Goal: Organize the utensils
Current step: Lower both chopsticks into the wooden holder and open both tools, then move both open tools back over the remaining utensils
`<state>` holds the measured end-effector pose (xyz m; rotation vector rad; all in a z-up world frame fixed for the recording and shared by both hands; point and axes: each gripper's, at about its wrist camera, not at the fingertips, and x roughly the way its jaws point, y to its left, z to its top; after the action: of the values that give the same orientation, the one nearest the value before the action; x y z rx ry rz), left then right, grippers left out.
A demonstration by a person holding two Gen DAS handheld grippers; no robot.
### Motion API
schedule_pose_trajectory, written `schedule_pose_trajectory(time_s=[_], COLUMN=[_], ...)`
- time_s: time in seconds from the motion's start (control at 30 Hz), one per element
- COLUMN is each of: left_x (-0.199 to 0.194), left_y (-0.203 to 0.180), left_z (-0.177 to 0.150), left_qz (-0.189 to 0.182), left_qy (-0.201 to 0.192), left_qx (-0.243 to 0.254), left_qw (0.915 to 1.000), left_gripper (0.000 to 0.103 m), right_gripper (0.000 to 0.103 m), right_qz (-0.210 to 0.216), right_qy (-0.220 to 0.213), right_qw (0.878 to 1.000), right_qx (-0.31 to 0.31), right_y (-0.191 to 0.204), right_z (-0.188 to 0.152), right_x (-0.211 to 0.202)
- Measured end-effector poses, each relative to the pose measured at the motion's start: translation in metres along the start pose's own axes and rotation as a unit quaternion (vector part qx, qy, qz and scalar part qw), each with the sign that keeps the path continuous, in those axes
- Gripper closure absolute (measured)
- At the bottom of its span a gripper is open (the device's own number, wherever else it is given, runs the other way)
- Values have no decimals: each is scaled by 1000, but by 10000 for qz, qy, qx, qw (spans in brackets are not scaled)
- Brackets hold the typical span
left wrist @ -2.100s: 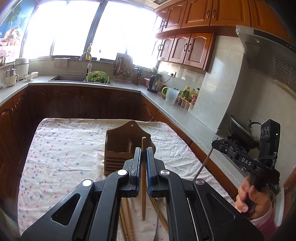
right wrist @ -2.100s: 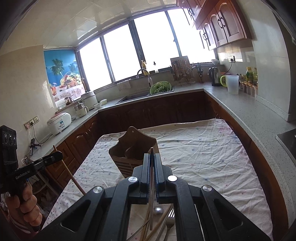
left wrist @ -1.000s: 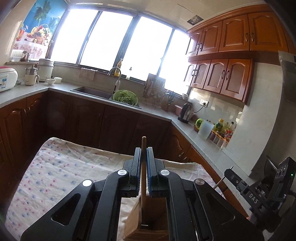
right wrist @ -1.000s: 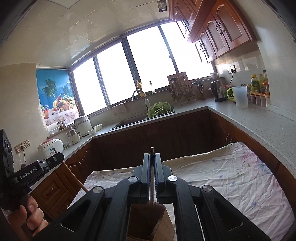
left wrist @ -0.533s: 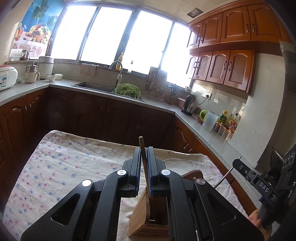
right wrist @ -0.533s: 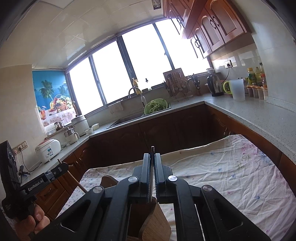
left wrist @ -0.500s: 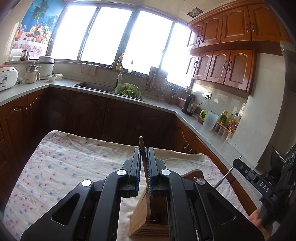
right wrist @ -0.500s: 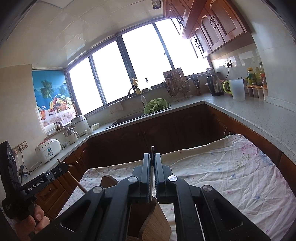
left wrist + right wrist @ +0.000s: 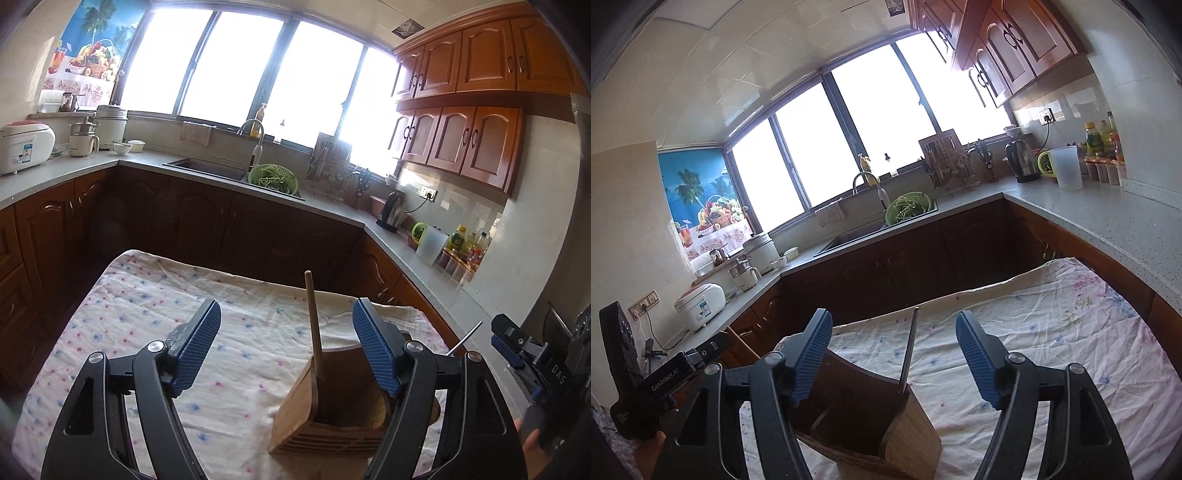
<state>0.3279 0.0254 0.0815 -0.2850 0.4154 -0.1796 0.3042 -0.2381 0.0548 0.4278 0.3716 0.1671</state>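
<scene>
A wooden utensil holder (image 9: pixel 332 417) stands on the cloth-covered table (image 9: pixel 147 295). A wooden chopstick (image 9: pixel 314 332) leans upright in it, free between the opening jaws of my left gripper (image 9: pixel 286 314); neither pad touches it. In the right wrist view the same holder (image 9: pixel 908 432) has a thin metal utensil handle (image 9: pixel 909 350) standing in it, between the opening jaws of my right gripper (image 9: pixel 894 321), also untouched. Each view shows the other gripper at its edge: the right one (image 9: pixel 509 343) and the left one (image 9: pixel 709 349), held by a hand.
The table's far edge faces dark wooden cabinets. Grey counters run around the room, with a sink and green colander (image 9: pixel 272 179), a kettle (image 9: pixel 391 212), a white jug (image 9: pixel 430 245), bottles and a rice cooker (image 9: pixel 22 147).
Both grippers were shut on their utensils half a second ago; both jaws now stand wide apart. The chopstick and the metal utensil are let go and stand in the holder.
</scene>
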Motion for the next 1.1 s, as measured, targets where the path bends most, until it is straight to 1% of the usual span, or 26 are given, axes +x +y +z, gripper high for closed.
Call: schedule_pose_trajectory(time_s=[0.07,0.1,0.17,0.23,0.37,0.5,0.6,0.7,0.87,1.1], left_x=[-6,-9,-15,-22,-41,-63,-81,-97,-119,-129], left_y=[3,4,6,8,11,8,8,5,3,3], left_z=[-3,-4,-9,-14,-28,-47,-63,-79,-104,-139], left_qz=[88,144,215,318,364,421,436,383,348,324], left_qy=[38,71,143,273,468,573,607,729,939,1285], left_qx=[12,21,32,60,130,321,402,450,457,459], left_qw=[10000,9999,9997,9991,9982,9970,9964,9956,9939,9901], left_gripper=[18,15,10,8,7,6,6,6,6,6], right_gripper=[20,17,9,5,3,3,3,3,3,3], right_qz=[15,33,83,114,167,95,-19,-120,-334,-622], right_qy=[-3,4,14,37,173,318,452,530,778,1047], right_qw=[10000,10000,9999,9997,9994,9994,9989,9984,9963,9925], right_qx=[28,55,136,209,233,122,101,125,121,26], right_y=[0,-1,-2,-4,-7,-7,-9,-13,-20,-28], right_z=[1,1,0,-3,-13,-30,-43,-57,-78,-113], right_x=[-7,-10,-18,-27,-50,-75,-95,-116,-142,-167])
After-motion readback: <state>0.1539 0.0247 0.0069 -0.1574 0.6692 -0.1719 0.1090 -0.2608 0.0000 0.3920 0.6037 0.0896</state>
